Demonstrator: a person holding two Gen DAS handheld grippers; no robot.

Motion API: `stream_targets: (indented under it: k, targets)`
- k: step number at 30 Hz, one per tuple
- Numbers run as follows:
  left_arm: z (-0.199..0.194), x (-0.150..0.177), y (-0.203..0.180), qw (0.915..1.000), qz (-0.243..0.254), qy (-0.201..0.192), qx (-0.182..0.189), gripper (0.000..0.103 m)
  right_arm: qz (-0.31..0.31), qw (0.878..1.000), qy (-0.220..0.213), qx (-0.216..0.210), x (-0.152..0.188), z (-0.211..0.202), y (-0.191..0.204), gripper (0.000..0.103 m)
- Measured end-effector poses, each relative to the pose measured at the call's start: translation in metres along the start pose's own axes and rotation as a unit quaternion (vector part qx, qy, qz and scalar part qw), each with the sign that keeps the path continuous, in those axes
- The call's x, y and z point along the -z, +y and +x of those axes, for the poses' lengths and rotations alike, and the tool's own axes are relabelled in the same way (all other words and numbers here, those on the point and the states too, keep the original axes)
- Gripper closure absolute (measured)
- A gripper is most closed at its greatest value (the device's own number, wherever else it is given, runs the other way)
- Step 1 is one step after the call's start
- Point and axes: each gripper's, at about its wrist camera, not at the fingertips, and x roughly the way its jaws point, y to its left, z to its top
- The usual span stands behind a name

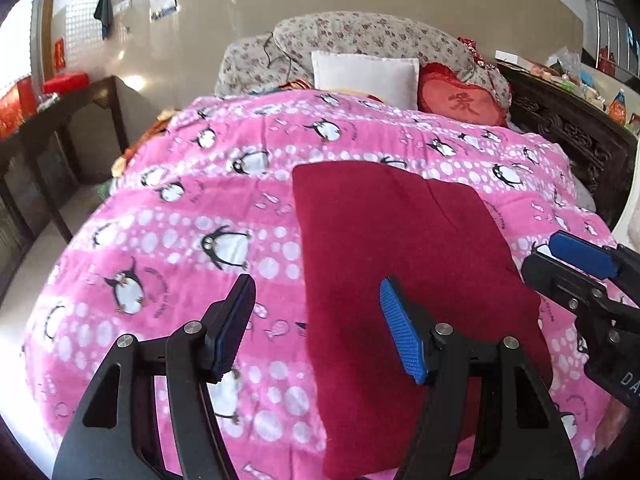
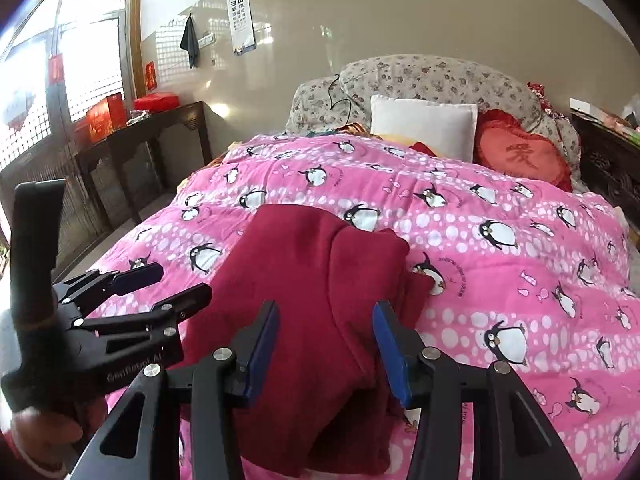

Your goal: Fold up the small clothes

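A folded dark-red fleece garment (image 1: pixel 404 264) lies on the pink penguin-print bed quilt (image 1: pixel 168 216) beneath both grippers, left gripper (image 1: pixel 320 330) and right gripper (image 2: pixel 326 350), jaws parted and empty.

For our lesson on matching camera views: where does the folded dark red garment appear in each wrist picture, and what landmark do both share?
Left wrist view: the dark red garment lies right of centre on the pink penguin blanket, running to the bottom edge.
Right wrist view: the garment lies centre-left, low, beyond the open right gripper.
Shared landmark: the white pillow at the bedhead.
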Motion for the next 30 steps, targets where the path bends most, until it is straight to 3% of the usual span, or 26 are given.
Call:
stream_targets:
  k: [8, 30]
  targets:
    - [-0.013, 0.0, 0.012, 0.9997, -0.015, -0.02, -0.003, 0.038, 0.001, 1.0, 0.006, -0.001, -0.001, 0.004, 0.006, 0.056]
    - [-0.01, 0.002, 0.006, 0.9998, -0.012, -0.016, 0.0, 0.038, 0.021, 1.0, 0.019, 0.006, 0.002, 0.016, 0.0, 0.055]
